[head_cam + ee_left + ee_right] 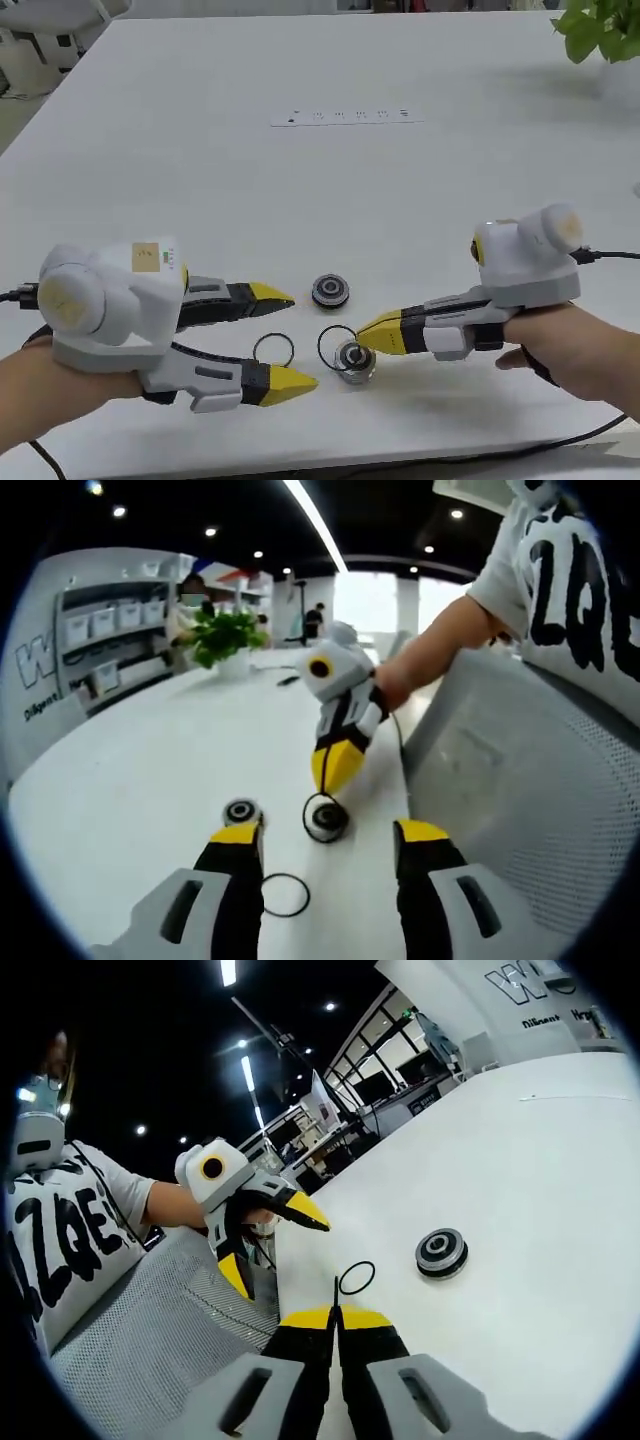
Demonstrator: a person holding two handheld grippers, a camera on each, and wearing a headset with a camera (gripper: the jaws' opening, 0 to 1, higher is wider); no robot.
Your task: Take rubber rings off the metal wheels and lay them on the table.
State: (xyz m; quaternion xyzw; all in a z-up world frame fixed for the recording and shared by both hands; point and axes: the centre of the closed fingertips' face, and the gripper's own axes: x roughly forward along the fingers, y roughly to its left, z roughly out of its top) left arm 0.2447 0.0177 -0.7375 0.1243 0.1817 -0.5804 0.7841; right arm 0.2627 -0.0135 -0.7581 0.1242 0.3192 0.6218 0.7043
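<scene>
Your head view is bright and even — soft overhead light on the white bench (300, 200), with only a faint, short shadow under the wheel (330, 291); the thin rubber ring (320, 345) reads crisp. In both gripper views the ceiling lights (315, 525) flare against a dark ceiling, the bench glares white, and straight lines bow near the edges — the far shelves (110, 630) look soft.

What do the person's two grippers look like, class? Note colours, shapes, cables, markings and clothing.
Both the left gripper and right gripper have white plastic bodies, black jaws and pointed yellow tips. A black cable trails from each. The left one carries a small pale label. The person wears a white short-sleeved T-shirt with black lettering.
</scene>
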